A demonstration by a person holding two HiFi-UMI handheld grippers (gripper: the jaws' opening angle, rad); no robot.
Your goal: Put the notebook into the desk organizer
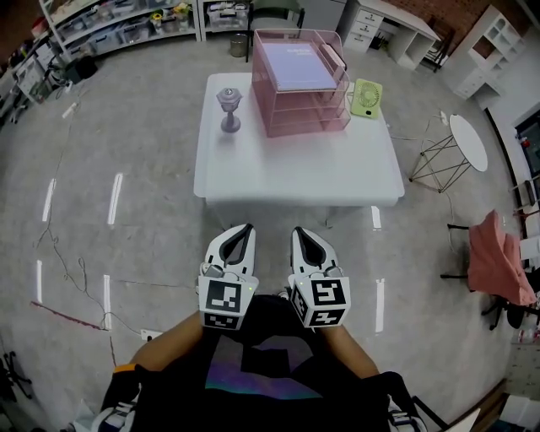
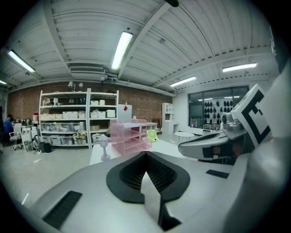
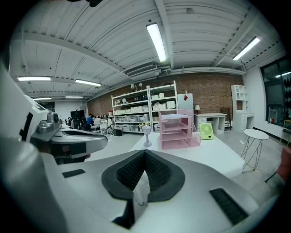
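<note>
A pink tiered desk organizer (image 1: 308,114) stands at the far side of the white table (image 1: 295,173). In its top tray lies a lavender notebook (image 1: 297,66). Both grippers hover side by side in front of the table's near edge, above the floor and well short of the organizer. The left gripper (image 1: 245,228) is shut and holds nothing. The right gripper (image 1: 299,230) is also shut and empty. In the left gripper view the shut left gripper (image 2: 145,153) points toward the organizer (image 2: 129,136). The right gripper (image 3: 144,151) faces the organizer (image 3: 178,131) with the notebook (image 3: 172,116) on top.
A small grey lamp-like ornament (image 1: 229,106) stands left of the organizer, and a green desk fan (image 1: 367,97) stands to its right. Off to the right are a round side table (image 1: 468,142) and a chair draped in pink cloth (image 1: 499,257). Shelving (image 1: 118,25) lines the back wall.
</note>
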